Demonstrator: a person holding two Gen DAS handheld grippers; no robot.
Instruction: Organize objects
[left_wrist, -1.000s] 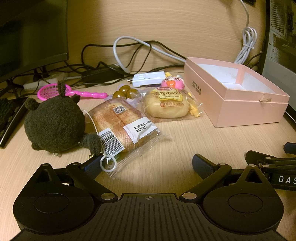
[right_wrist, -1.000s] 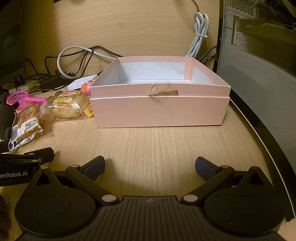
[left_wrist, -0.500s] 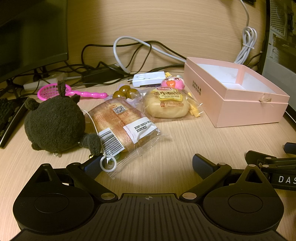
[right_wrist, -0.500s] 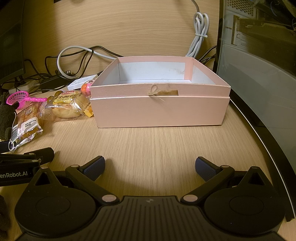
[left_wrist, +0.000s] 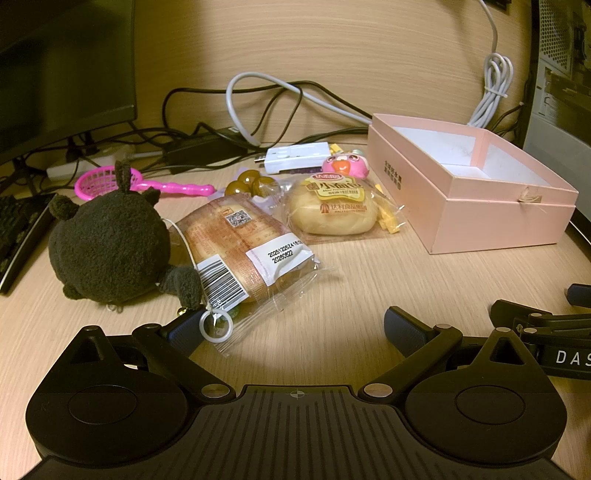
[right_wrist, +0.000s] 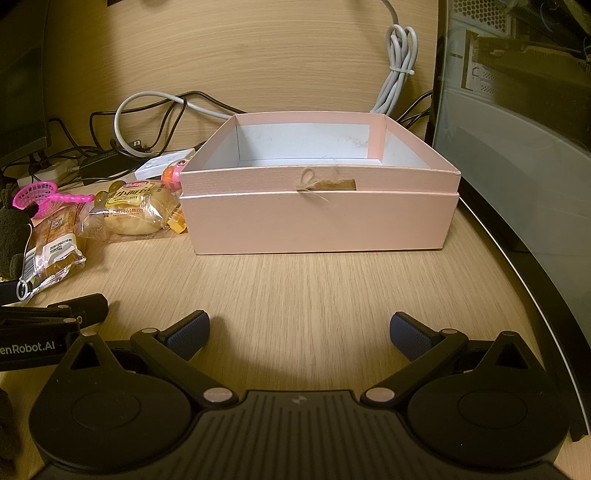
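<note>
An open pink box (left_wrist: 491, 221) stands at the right of the desk; it fills the middle of the right wrist view (right_wrist: 317, 218) and looks empty. Left of it lie a round wrapped bun (left_wrist: 330, 210), a wrapped bread loaf (left_wrist: 240, 251), a dark plush toy (left_wrist: 107, 247), a pink toy net (left_wrist: 99, 182), a pink bird toy (left_wrist: 345, 166) and brown glossy balls (left_wrist: 251, 182). My left gripper (left_wrist: 295, 328) is open and empty, just in front of the loaf. My right gripper (right_wrist: 299, 332) is open and empty in front of the box.
A monitor (left_wrist: 62, 70) and a keyboard edge (left_wrist: 18, 236) are at the left. Cables (left_wrist: 266, 96) and a white adapter (left_wrist: 297, 157) lie along the back wall. A computer case (right_wrist: 517, 129) stands at the right, by the desk's curved edge.
</note>
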